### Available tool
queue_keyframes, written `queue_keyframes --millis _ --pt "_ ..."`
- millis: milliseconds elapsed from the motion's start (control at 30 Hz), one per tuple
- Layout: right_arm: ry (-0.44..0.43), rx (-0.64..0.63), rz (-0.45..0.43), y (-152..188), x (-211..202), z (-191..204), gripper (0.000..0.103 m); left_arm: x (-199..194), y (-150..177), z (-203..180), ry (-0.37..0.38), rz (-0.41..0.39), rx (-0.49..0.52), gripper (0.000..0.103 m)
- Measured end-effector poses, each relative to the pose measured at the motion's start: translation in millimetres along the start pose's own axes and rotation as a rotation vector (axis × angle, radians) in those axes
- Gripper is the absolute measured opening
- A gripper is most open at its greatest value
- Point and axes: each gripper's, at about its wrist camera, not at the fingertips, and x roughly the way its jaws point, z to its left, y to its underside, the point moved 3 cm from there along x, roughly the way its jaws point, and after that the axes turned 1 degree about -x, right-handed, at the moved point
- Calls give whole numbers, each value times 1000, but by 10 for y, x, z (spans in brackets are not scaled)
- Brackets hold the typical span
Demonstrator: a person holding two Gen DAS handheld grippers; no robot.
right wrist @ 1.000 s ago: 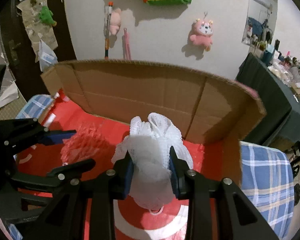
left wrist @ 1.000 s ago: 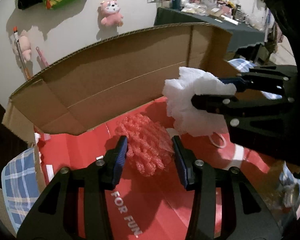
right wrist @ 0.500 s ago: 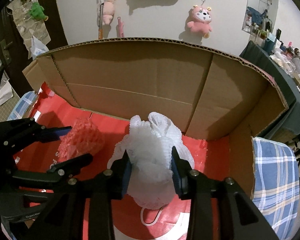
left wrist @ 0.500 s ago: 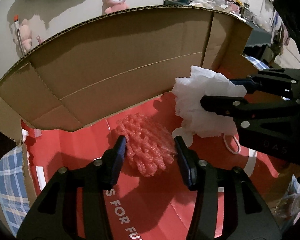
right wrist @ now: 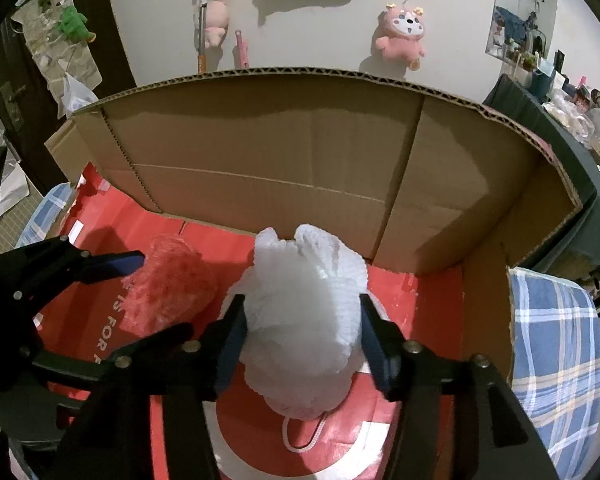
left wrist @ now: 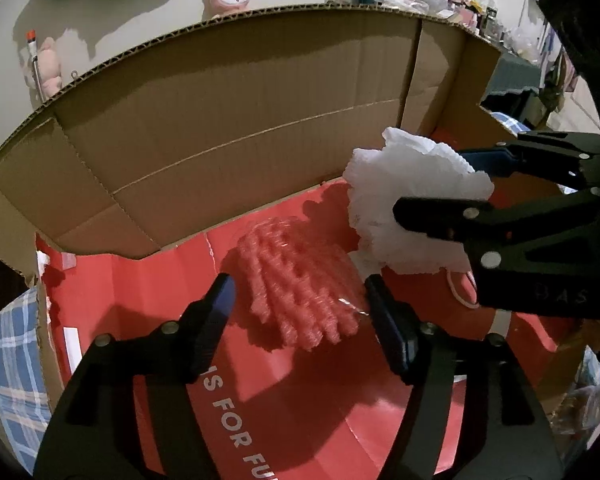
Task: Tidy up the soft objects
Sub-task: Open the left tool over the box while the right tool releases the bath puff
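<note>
Left tongs [left wrist: 300, 300]: jaws just widened, now apart; the pink foam net [left wrist: 300, 292] is seen between them, the left pad clear of it, the right at its edge.
Right tongs [right wrist: 302, 332]: jaws just widened, flanking the white mesh puff [right wrist: 304, 320]; pad contact cannot be told.
Both soft objects: located on the red floor of the cardboard box [right wrist: 284, 152], side by side.
White cord loop [right wrist: 300, 436]: seen below the puff.

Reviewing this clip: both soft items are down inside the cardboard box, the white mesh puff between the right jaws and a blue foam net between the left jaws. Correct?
Not quite: the foam net between the left gripper jaws is pink-red, not blue, as the left wrist view shows. The rest holds: the white mesh puff sits between the right gripper jaws, both inside the cardboard box. Both jaws have just been opening.
</note>
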Motion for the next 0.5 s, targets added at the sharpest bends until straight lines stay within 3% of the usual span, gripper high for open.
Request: queue_keyframes --millis 100,267,367,500 --pt "-10 7 0 6 -14 -13 71 -59 -1 -2 2 -17 -10 75" --pt "-7 5 -27 16 -132 -6 85 -241 16 -10 4 -59 -29 75" --pt "-5 5 -56 20 -299 2 92 -428 46 19 19 -94 -46 76" --pt "8 -24 -116 46 -660 62 99 -687 78 13 24 -143 -63 86"
